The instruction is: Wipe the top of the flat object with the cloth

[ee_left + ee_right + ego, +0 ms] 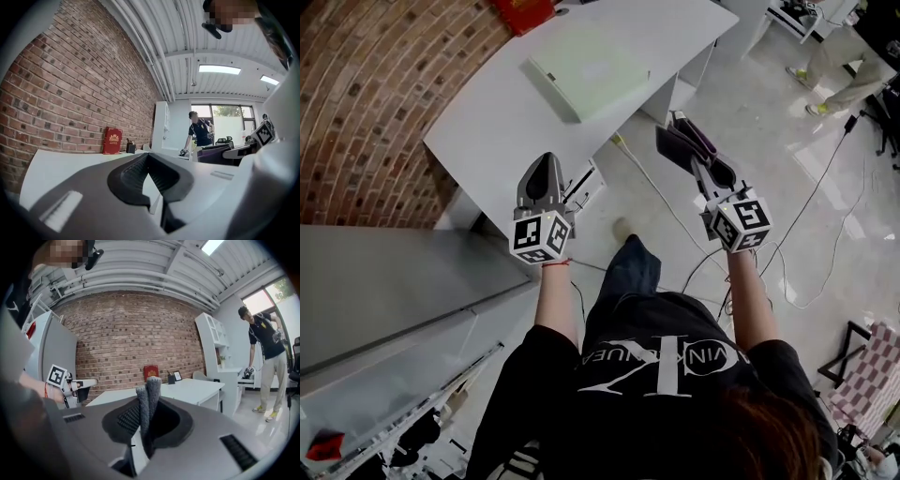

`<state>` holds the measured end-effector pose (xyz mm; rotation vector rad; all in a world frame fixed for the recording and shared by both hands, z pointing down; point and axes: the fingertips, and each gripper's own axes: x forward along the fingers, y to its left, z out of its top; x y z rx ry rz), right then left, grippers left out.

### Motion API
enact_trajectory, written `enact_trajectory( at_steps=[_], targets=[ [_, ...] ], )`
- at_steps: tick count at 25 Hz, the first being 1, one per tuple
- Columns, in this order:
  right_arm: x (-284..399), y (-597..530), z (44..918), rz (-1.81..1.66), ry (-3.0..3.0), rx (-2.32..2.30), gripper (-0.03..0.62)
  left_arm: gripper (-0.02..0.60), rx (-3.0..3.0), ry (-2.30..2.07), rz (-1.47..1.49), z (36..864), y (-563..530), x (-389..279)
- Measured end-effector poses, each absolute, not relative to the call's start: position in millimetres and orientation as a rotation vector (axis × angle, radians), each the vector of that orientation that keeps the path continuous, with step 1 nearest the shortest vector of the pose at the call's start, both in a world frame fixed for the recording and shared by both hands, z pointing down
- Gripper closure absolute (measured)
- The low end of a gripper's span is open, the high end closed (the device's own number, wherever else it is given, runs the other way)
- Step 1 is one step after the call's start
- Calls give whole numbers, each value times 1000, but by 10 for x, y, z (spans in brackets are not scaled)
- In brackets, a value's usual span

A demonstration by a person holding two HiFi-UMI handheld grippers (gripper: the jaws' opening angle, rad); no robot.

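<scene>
Fuzzy grey cloth (148,401), smooth matt white table (487,122), rough brick wall (366,103), glossy floor (797,206)

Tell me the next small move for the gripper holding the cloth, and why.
Probably carry the right gripper forward over the table to the flat object: its cloth is clamped, but it hangs above the floor, short of the table.
</scene>
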<state>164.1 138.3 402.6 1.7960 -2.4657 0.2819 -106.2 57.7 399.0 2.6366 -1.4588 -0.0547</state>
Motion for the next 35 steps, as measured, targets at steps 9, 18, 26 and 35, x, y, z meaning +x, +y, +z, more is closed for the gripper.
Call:
enact_trajectory(
  at_steps=[9,18,26,35],
  targets=[
    [1475,530,4068,304,-2487,1707,537,572,2611,-1459,-13,4089,-141,-1105],
    [1297,-175,4200,338,-2497,1615,536,571,2558,-1464,7,4255,-775,-1175],
    [1141,-745,4259,342,-2518,1548,536,571,2551,-1463,34,4317,-1238,-1240],
    [992,-1160,4225,321,-2545,1473,536,571,2546,-1439,54,4379,-1395,-1204]
  ],
)
